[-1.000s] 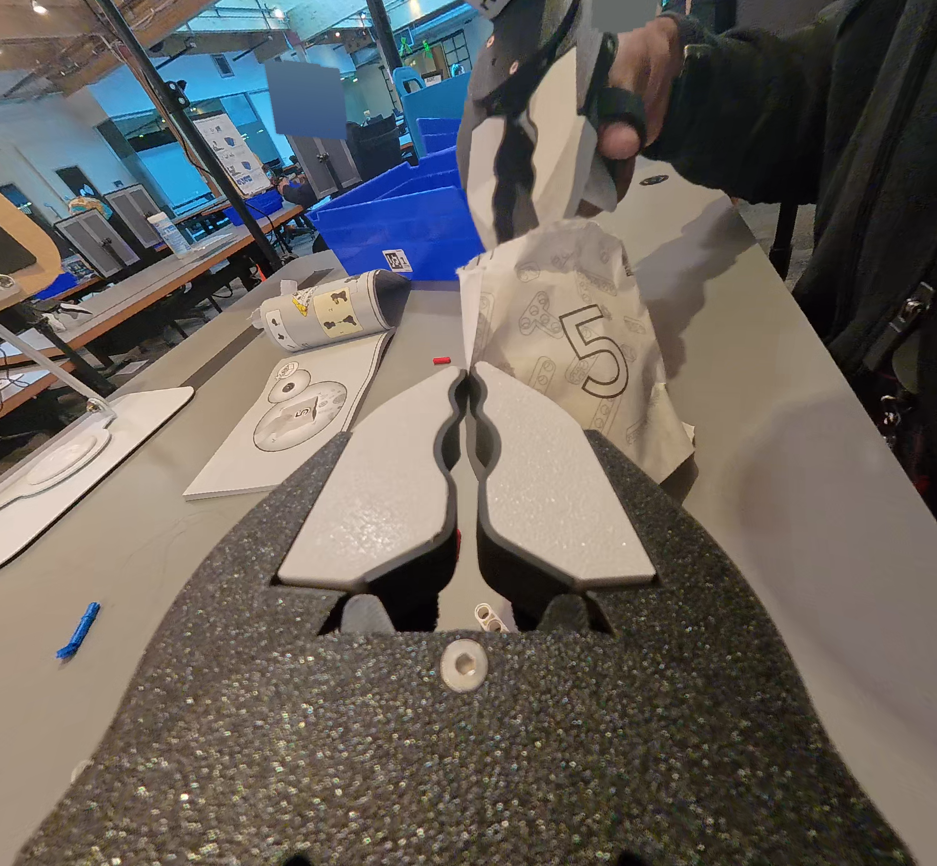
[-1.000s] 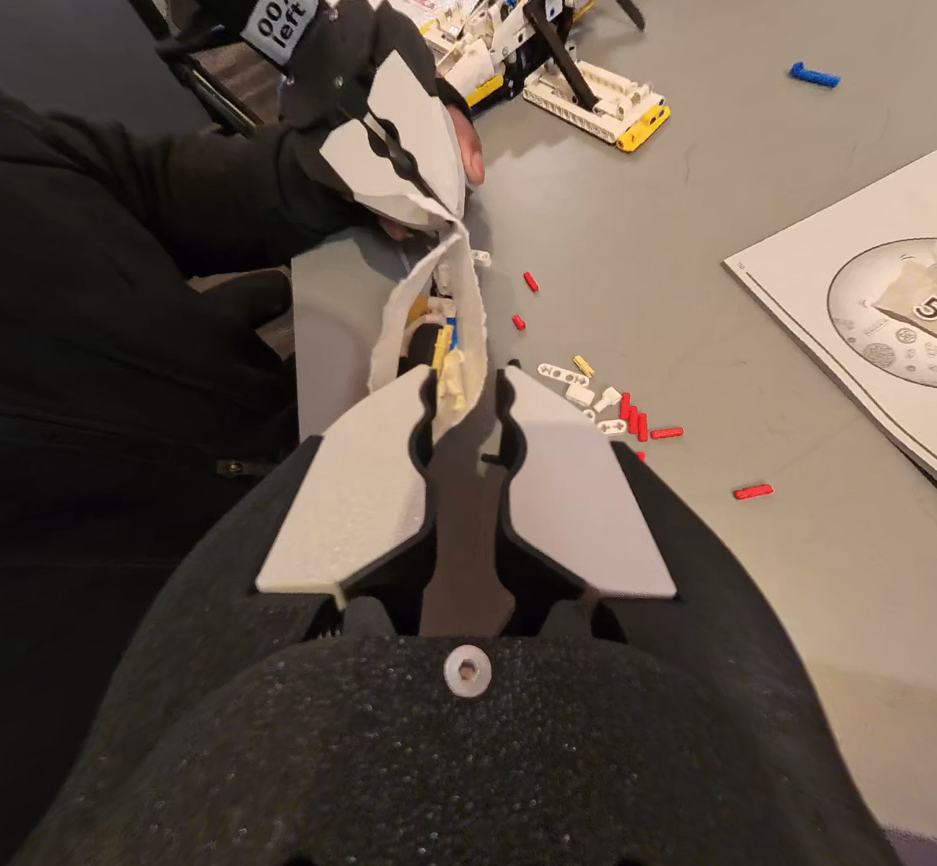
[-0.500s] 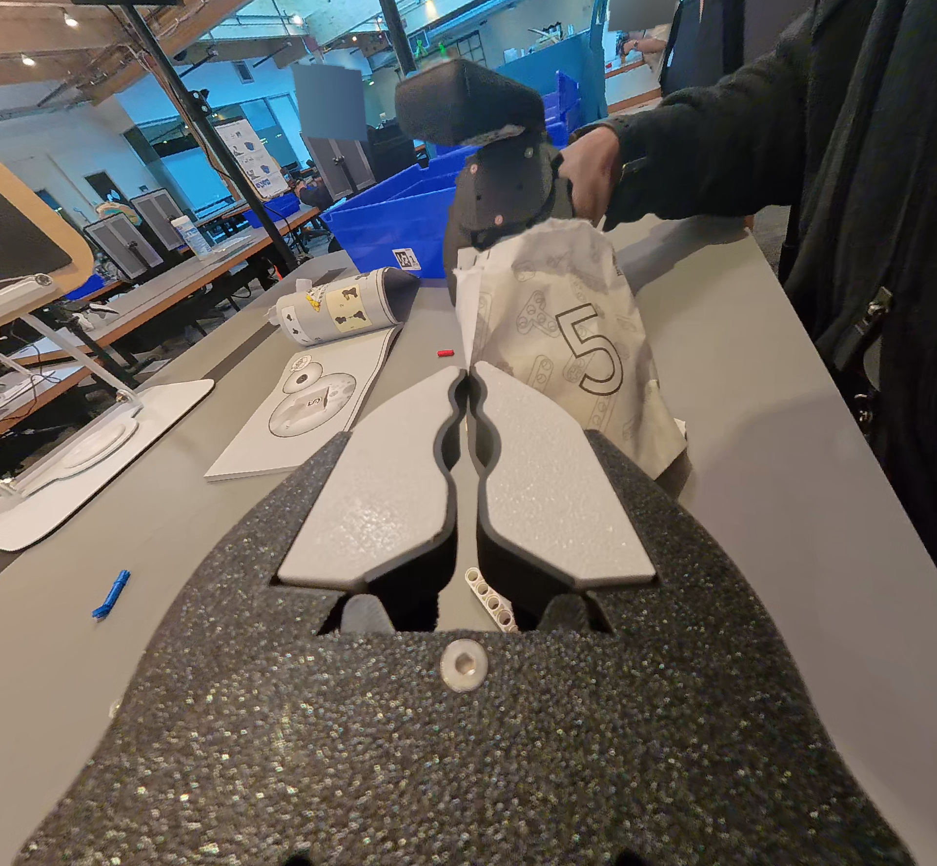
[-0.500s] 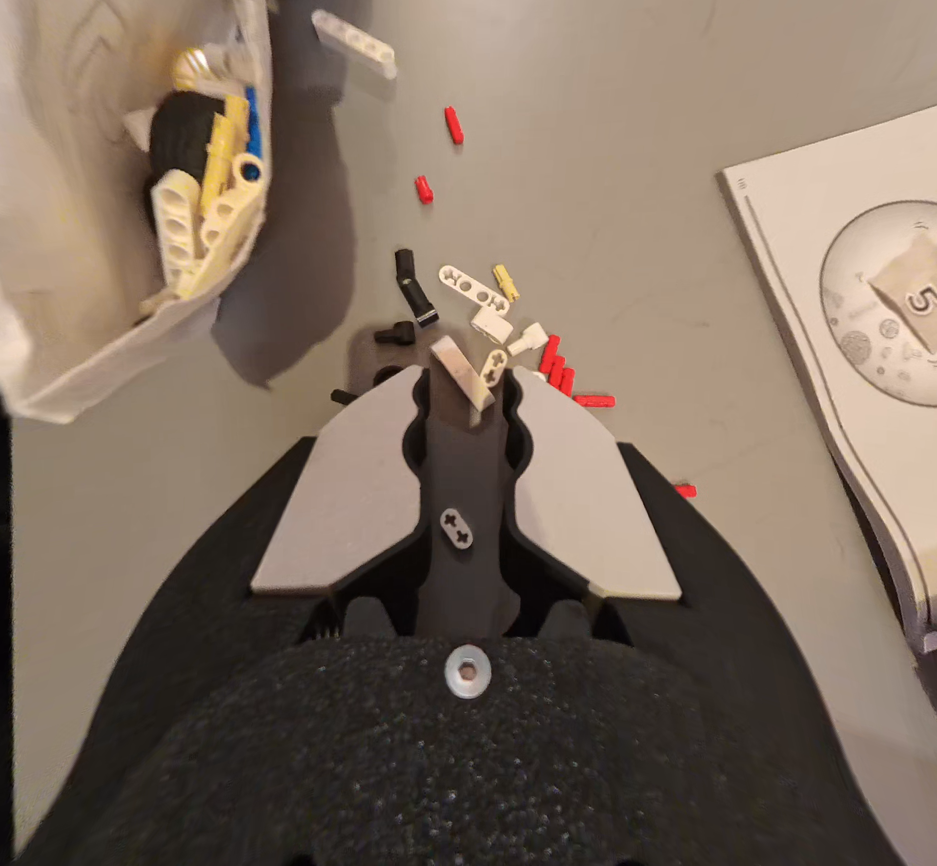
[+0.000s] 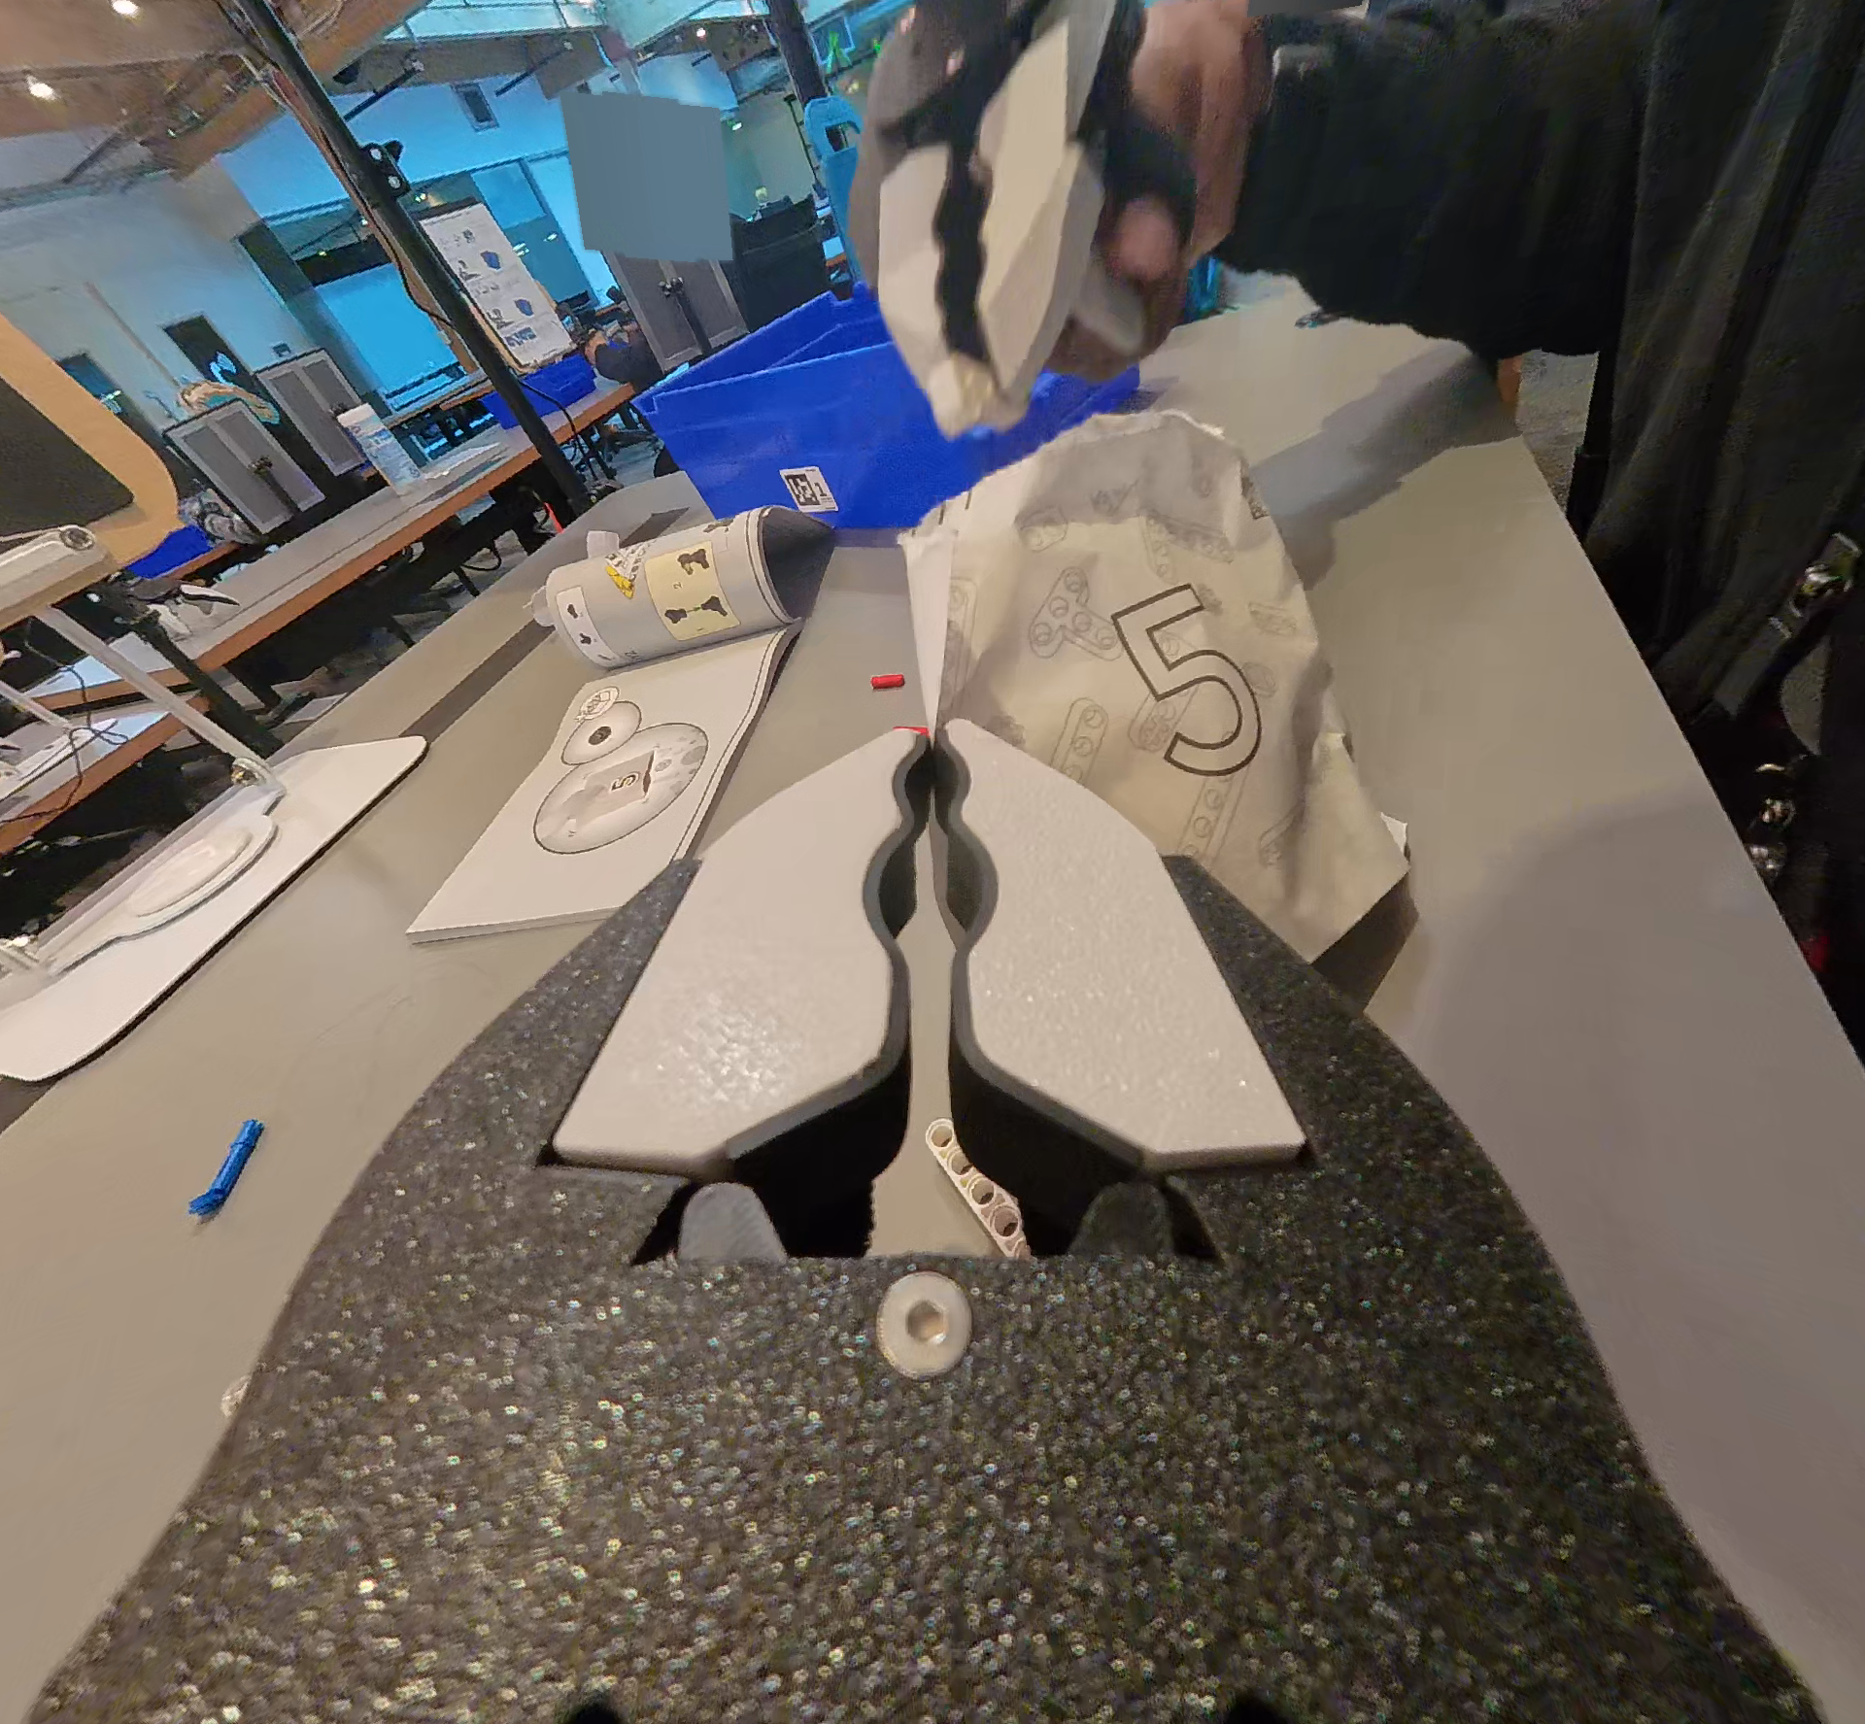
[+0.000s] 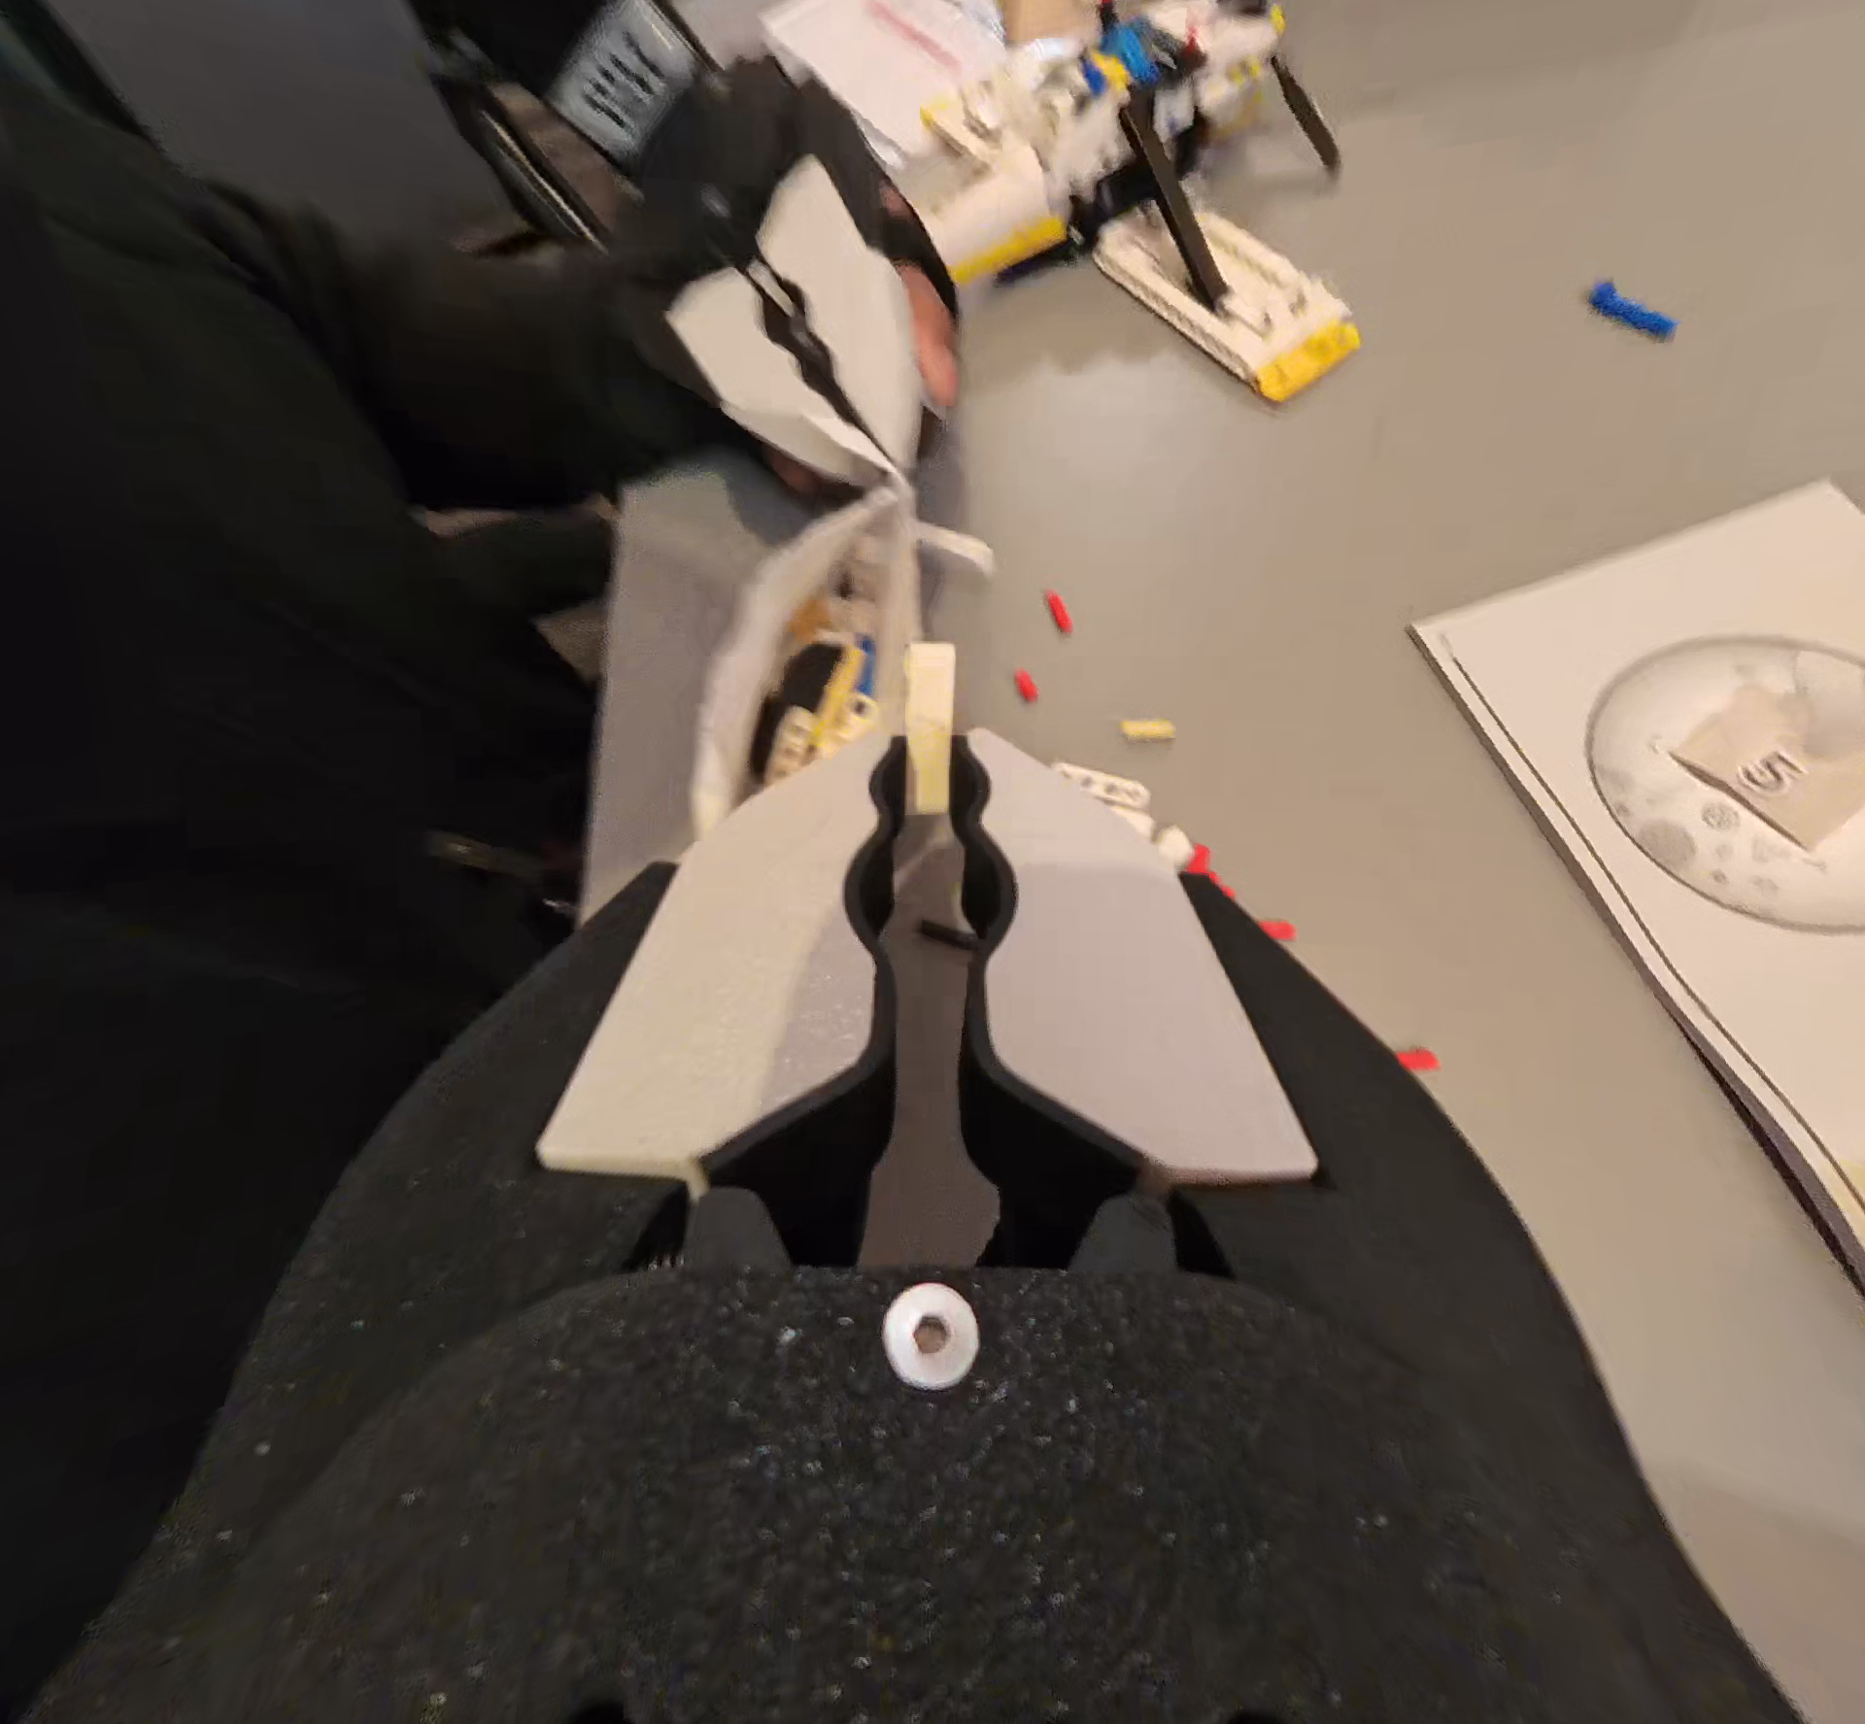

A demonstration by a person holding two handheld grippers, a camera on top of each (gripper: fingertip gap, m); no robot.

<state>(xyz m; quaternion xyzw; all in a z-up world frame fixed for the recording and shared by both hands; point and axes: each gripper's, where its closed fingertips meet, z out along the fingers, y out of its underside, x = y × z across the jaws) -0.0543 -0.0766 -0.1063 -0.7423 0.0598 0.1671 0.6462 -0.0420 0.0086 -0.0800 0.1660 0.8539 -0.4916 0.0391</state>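
My left gripper [image 5: 930,745] is shut on the top edge of a white paper bag [image 5: 1161,666] printed with brick outlines, and holds its mouth up off the grey table [image 5: 1564,868]. The right wrist view shows the left gripper [image 6: 807,344] pinching the bag [image 6: 747,666], which is open with several white, yellow, blue and black bricks inside. My right gripper [image 6: 930,752] is shut on a small cream-white brick piece [image 6: 928,717] that sticks out past the tips, beside the bag's mouth. In the left wrist view the right gripper [image 5: 969,364] hangs above the bag.
Loose red pins [image 6: 1057,611] and small white pieces [image 6: 1105,783] lie on the table. An open instruction booklet [image 6: 1665,767] lies at the right, a part-built brick model [image 6: 1161,192] beyond. Blue bins [image 5: 807,434], a rolled booklet [image 5: 686,601] and a blue piece [image 5: 227,1166] are near. There is about 10 centimetres between the tips of the two grippers.
My right gripper dipped to the loose pieces on the table, shut on a cream-white piece and rose back beside the bag's mouth. My left gripper stayed shut on the bag.
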